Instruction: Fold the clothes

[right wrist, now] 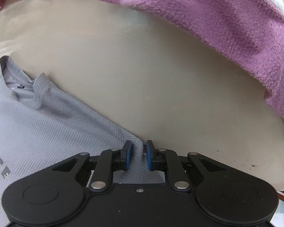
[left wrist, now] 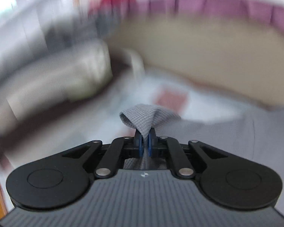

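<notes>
In the left wrist view, the left gripper [left wrist: 145, 143] occupies the near centre of the frame, its two blue-padded fingers [left wrist: 140, 145] drawn almost together. A pinch of the grey shirt [left wrist: 142, 117] is clamped between the pads. The fabric stands up above the fingertips in a small peaked fold, and a strip of it also runs back between the fingers toward the gripper body. More of the same grey cloth lies low at the right side of the frame. The rest of this view is heavily blurred. A beige surface [left wrist: 208, 56] fills the far right, bordered at its far edge by a band of purple fabric [left wrist: 217, 5]. A pale bulky shape sits at the left and cannot be identified.

In the right wrist view, the picture is sharp. The right gripper [right wrist: 138, 156] is at the near centre with its fingers [right wrist: 127, 155] set a narrow gap apart. A raised ridge of the shirt's edge stands between the pads; contact is clearest at the right-hand pad, and the fabric is bunched there. The grey shirt [right wrist: 47, 117] has a waffle-knit texture and lies flat on the beige surface [right wrist: 142, 66], spreading from the gripper toward the left. Its collar [right wrist: 19, 81] is at the far left, with a small dark label inside the neckline. Dark printed letters [right wrist: 3, 170] show at the near left edge. A purple fleece fabric [right wrist: 227, 28] drapes across the far and right side of the beige surface.
</notes>
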`<action>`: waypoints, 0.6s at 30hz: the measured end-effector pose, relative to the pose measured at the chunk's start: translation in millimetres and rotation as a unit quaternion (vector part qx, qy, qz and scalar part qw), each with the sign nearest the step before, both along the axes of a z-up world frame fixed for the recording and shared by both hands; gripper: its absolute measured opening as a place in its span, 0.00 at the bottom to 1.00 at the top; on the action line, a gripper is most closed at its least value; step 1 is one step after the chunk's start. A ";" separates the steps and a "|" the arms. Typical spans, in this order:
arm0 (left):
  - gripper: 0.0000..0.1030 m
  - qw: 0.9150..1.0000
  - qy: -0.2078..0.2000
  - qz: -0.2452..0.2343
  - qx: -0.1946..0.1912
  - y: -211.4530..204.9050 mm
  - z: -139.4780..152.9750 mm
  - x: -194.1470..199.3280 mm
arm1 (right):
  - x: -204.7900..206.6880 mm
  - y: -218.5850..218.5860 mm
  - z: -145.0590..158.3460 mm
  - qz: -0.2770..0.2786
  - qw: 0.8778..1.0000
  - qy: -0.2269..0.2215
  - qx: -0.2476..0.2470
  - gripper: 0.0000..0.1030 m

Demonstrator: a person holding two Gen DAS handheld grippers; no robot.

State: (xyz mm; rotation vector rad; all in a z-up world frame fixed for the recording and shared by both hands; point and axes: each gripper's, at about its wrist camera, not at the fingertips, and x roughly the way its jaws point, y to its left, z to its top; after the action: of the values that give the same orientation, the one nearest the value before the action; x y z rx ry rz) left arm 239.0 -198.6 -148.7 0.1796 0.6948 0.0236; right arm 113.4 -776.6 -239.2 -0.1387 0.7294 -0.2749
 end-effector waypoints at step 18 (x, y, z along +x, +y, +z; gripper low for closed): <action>0.70 0.982 0.101 -0.010 0.158 -23.1 -47.3 -42.9 | -9.0 -37.9 -8.1 0.003 0.999 0.026 -0.019 0.32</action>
State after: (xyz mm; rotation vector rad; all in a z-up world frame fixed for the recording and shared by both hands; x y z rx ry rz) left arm 196.0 -221.6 -196.0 0.4989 0.8909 0.0971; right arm 104.5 -814.4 -247.3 -0.1841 0.7756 -0.2796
